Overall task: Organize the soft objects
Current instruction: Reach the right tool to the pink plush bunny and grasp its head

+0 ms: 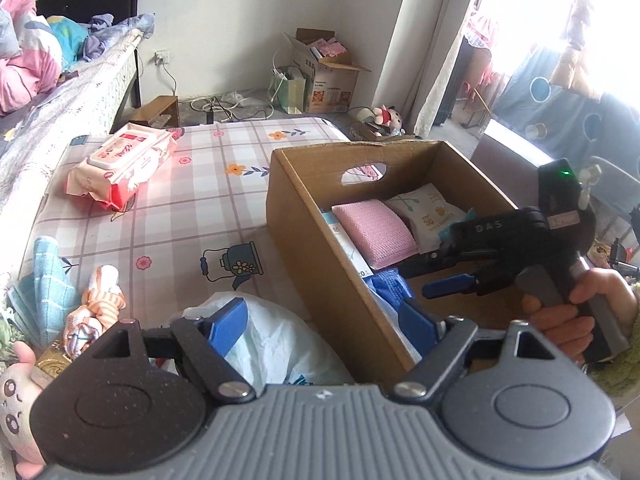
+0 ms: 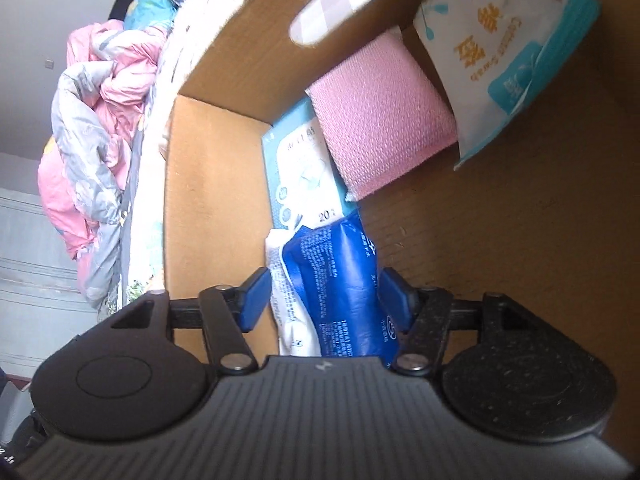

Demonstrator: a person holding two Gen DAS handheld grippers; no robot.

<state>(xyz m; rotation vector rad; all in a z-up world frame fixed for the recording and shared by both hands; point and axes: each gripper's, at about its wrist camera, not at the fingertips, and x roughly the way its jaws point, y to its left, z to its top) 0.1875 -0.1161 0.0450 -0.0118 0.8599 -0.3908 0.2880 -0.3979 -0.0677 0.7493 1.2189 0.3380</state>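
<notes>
Reaching into the cardboard box (image 1: pixel 304 240), your right hand-held gripper (image 2: pixel 324 300) has its blue fingers (image 2: pixel 254 300) on either side of a blue packet (image 2: pixel 340 280). The right finger presses the packet's edge, but you cannot tell whether the left one touches it, so the grip is unclear. A white packet (image 2: pixel 280 280) lies against the blue one on its left.

Deeper in the box, a pink sponge (image 2: pixel 380 120) leans over a light blue mask packet (image 2: pixel 292 160), and a white cotton swab bag (image 2: pixel 492 52) sits just beside the sponge toward the far corner.

Your left hand-held gripper (image 1: pixel 324 328) hangs outside the box with its fingers spread wide, straddling the near box wall. One finger is over a white plastic bag (image 1: pixel 272 340) on the bed (image 1: pixel 168 216), the other is inside the box near the blue packet (image 1: pixel 388 288).

On the checked bed sheet, a pink wet wipe pack (image 1: pixel 120 164) lies well apart from the box. A blue cloth (image 1: pixel 44 284) and a striped cloth bundle (image 1: pixel 96 304) sit near the left edge, just beside each other.
</notes>
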